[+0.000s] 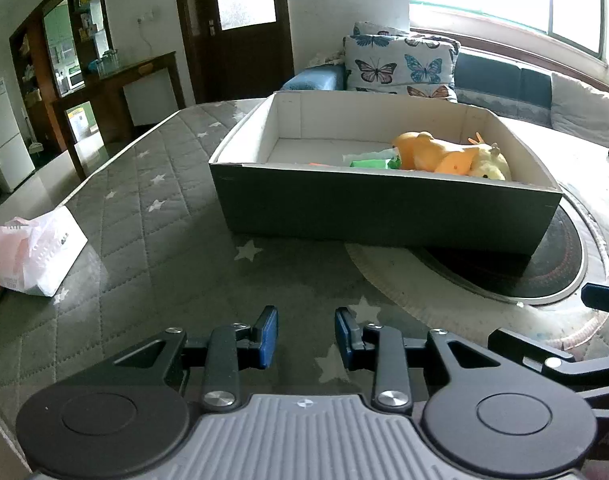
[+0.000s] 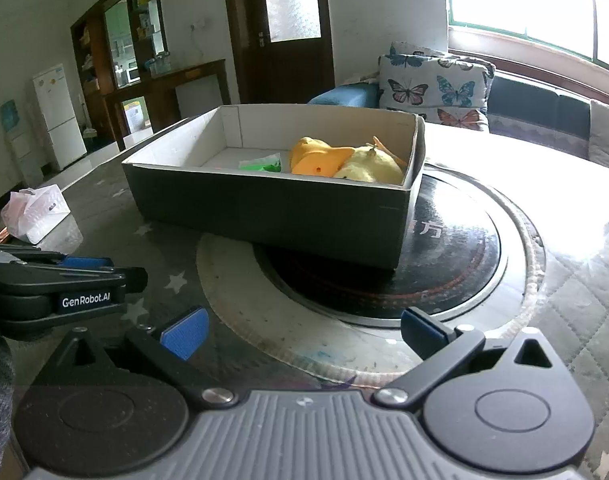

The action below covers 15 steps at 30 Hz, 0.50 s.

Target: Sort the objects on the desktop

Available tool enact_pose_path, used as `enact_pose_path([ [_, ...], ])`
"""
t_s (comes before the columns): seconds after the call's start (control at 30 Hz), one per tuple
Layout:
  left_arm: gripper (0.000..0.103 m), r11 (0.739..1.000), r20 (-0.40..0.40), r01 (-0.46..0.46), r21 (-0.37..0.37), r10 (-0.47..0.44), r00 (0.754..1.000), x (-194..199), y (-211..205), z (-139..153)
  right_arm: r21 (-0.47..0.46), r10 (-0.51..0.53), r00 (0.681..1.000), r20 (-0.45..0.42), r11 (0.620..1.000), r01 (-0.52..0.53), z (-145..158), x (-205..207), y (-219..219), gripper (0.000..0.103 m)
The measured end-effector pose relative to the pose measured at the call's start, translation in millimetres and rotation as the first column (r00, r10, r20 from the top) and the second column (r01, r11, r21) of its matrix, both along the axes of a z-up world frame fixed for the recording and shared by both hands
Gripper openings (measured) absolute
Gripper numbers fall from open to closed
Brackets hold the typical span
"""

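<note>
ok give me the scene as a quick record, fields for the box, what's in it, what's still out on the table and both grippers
box: open dark cardboard box, white inside, resting partly on the round hotplate
in box: orange toy, yellow plush toy, green packet
outside box: white tissue pack at the table's left edge
table cover: grey quilted cloth with stars
left gripper: fingers apart, nothing between them
right gripper: fingers wide apart, nothing between them

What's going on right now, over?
Left gripper and right gripper open, empty. Toys in box. Tissue pack still out. Nothing blocking.
</note>
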<state>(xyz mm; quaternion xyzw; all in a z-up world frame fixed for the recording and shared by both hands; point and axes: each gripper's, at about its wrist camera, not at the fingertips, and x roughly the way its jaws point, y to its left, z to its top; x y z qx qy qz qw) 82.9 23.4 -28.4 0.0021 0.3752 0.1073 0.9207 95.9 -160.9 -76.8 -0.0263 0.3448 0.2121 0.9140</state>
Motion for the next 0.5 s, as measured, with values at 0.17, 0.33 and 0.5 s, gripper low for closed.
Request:
enact_pose_path([
  [0.17,0.034,1.000,-0.003,0.001,-0.002,-0.001,1.000,3,1,-1,-0.001,0.000,1.000,-0.005,1.000,0.000,0,4,2,0.103],
  [0.33,0.034,1.000,-0.004,0.001,0.001,-0.001,1.000,6,1,-1,-0.005,-0.008,1.000,-0.009,1.000,0.008,1,8,3,0.103],
  [0.5,0.034,1.000,0.003,0.009,0.004,-0.009,1.000,10,2,3,-0.010,-0.019,1.000,-0.022,1.000,0.019,0,12,4,0.103],
])
